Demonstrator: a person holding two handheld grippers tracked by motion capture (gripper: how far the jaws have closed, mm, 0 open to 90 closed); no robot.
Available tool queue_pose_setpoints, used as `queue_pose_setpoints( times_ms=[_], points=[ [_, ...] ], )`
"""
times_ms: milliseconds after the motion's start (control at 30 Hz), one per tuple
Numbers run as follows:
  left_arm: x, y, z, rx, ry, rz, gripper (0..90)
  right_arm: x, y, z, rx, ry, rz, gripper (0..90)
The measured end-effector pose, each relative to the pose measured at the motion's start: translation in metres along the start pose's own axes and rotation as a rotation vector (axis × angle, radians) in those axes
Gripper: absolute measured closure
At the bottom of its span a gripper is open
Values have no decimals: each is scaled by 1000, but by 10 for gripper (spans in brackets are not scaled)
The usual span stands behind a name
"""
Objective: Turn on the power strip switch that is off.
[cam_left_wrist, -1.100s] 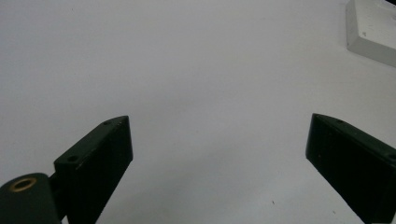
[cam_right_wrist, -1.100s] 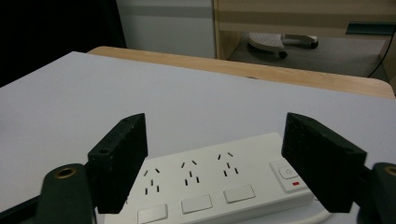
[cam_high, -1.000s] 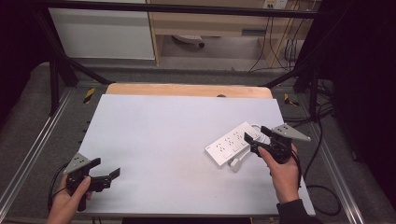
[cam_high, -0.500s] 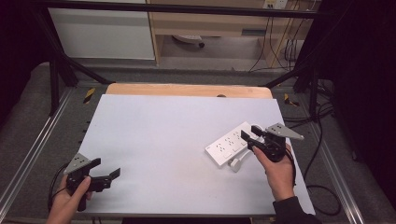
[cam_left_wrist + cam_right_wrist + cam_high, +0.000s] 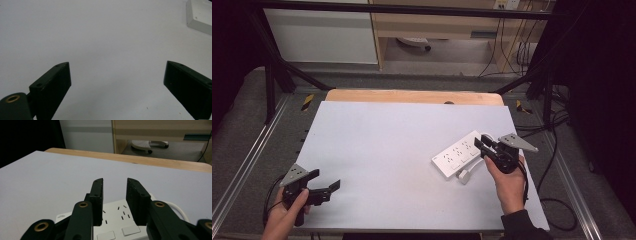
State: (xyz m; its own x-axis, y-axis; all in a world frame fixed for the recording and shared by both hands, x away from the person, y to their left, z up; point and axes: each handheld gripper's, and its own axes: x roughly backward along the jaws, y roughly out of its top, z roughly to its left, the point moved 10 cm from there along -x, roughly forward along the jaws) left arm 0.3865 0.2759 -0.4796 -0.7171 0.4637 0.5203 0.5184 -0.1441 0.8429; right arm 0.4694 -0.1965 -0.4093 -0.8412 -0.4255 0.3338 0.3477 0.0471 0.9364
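Note:
A white power strip [image 5: 458, 155] lies at an angle on the right part of the grey table top [image 5: 387, 135], with a white plug [image 5: 463, 176] beside its near side. My right gripper [image 5: 482, 143] hovers over the strip's right end. In the right gripper view its jaws [image 5: 115, 187] have just been closing and stand a narrow gap apart above the strip's sockets [image 5: 117, 218], with nothing pressed between the pads. My left gripper [image 5: 325, 180] rests near the front left corner, jaws wide open [image 5: 116, 80] over bare table. A corner of the strip [image 5: 200, 17] shows far off.
A wooden board edge [image 5: 412, 96] runs along the table's far side. Metal frame rails [image 5: 252, 150] flank the table left and right. Black cables [image 5: 557, 150] trail on the floor at the right. A white cord [image 5: 175, 207] curves off the strip.
The right gripper's jaws have narrowed from wide apart to a small gap while it stayed over the strip's right end. The left gripper has not moved.

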Motion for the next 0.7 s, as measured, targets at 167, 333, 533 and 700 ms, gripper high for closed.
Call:
queue_pose_setpoints(
  times_ms=[167, 333, 533, 700],
  points=[
    [-1, 0, -1, -5, 1, 2, 75, -3, -5, 4, 11, 7, 6, 720],
    [-1, 0, -1, -5, 2, 1, 75, -7, -12, 11, 28, 22, 24, 756],
    [0, 0, 0, -5, 3, 2, 76, -11, -23, 19, 63, 33, 75, 793],
    [-1, -1, 0, -7, 1, 7, 75, -12, -28, 26, 56, 66, 109, 816]
  ],
)
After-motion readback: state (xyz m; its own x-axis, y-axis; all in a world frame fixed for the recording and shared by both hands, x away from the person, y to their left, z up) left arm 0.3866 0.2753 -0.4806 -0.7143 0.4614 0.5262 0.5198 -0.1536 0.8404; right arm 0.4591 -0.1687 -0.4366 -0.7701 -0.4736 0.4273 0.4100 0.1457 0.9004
